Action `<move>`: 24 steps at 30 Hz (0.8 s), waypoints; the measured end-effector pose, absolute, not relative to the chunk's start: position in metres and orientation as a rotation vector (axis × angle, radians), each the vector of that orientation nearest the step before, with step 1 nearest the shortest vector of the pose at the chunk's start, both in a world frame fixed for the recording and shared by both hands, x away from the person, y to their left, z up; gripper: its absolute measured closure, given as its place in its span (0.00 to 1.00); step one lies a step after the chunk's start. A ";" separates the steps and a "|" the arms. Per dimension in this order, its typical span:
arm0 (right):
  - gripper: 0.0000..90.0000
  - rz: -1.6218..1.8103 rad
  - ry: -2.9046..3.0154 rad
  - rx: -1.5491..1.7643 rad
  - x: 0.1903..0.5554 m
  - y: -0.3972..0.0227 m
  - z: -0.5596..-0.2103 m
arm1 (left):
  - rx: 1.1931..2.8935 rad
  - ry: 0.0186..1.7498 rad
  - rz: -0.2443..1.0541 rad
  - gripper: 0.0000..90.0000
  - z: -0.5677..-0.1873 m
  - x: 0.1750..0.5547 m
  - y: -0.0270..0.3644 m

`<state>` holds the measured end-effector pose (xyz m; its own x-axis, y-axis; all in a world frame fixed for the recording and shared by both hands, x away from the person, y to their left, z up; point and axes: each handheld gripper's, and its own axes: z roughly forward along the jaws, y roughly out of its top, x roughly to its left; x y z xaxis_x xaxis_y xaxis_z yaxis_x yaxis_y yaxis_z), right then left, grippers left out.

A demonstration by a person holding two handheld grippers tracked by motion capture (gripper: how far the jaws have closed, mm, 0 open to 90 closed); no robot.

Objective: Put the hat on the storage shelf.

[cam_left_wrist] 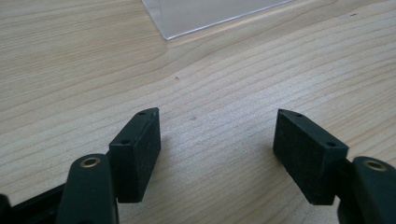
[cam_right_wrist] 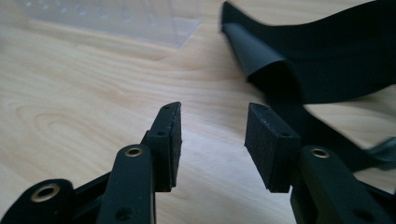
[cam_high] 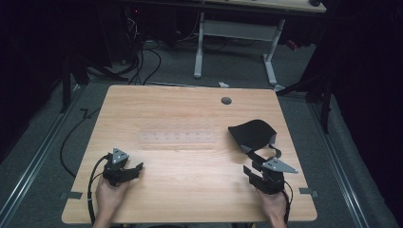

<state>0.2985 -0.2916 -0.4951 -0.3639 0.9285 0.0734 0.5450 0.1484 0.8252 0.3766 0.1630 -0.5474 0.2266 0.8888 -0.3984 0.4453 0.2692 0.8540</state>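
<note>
A black fabric piece [cam_high: 252, 134] with a strap lies on the right half of the wooden table [cam_high: 190, 109]. In the right gripper view the fabric [cam_right_wrist: 327, 60] lies folded just ahead and to the right, and its strap [cam_right_wrist: 322, 133] runs past the right jaw. My right gripper [cam_high: 253, 167] sits just in front of it near the table's front right. Its jaws [cam_right_wrist: 215, 108] are partly apart, with bare wood between them. My left gripper [cam_high: 135, 170] rests at the front left. It is [cam_left_wrist: 217, 114] open wide over bare wood, holding nothing.
A clear plastic sheet [cam_high: 178, 137] lies flat at the table's middle, and its corner [cam_left_wrist: 205, 14] is ahead of the left gripper. A round cable hole [cam_high: 226, 100] sits near the far edge. Beyond the table stand a white desk frame [cam_high: 235, 42] and floor cables.
</note>
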 end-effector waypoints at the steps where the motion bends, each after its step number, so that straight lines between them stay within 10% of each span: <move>1: 0.62 1.109 1.956 1.404 0.299 -0.295 -0.494 | 1.351 1.396 0.489 0.36 -0.547 0.377 0.163; 24: 0.48 1.007 1.742 1.560 0.347 -0.347 -0.480 | 1.351 1.396 0.489 0.36 -0.547 0.377 0.163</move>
